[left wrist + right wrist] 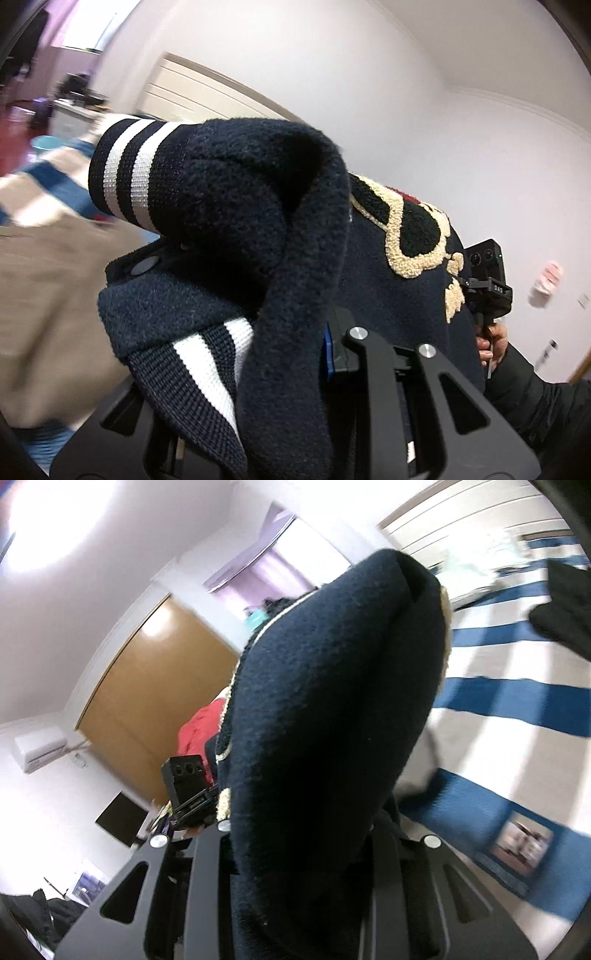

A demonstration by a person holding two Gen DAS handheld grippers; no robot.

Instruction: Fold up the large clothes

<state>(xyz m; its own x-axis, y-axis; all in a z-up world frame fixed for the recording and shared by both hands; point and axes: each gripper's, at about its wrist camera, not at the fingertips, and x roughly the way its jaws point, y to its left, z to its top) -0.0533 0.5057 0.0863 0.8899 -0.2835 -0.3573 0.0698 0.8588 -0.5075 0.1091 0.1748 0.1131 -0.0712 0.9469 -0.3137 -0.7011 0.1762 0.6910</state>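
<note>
A navy fleece jacket (236, 206) with white-striped ribbed cuffs (129, 173) and a cream chenille patch (402, 229) hangs in the air, bunched over my left gripper (295, 354), which is shut on its fabric; the fingertips are buried in cloth. In the right wrist view the same jacket (325, 716) drapes over my right gripper (314, 834), shut on a thick fold. The right gripper's body (487, 280) shows in the left wrist view behind the jacket. The left gripper's body (188, 779) shows in the right wrist view, beside the jacket.
A blue and white striped bedspread (517, 701) lies below at the right. A beige surface (48, 295) shows at the left. A wooden door (147, 686), white walls, an air conditioner (37, 749) and a dark garment (565, 605) are around.
</note>
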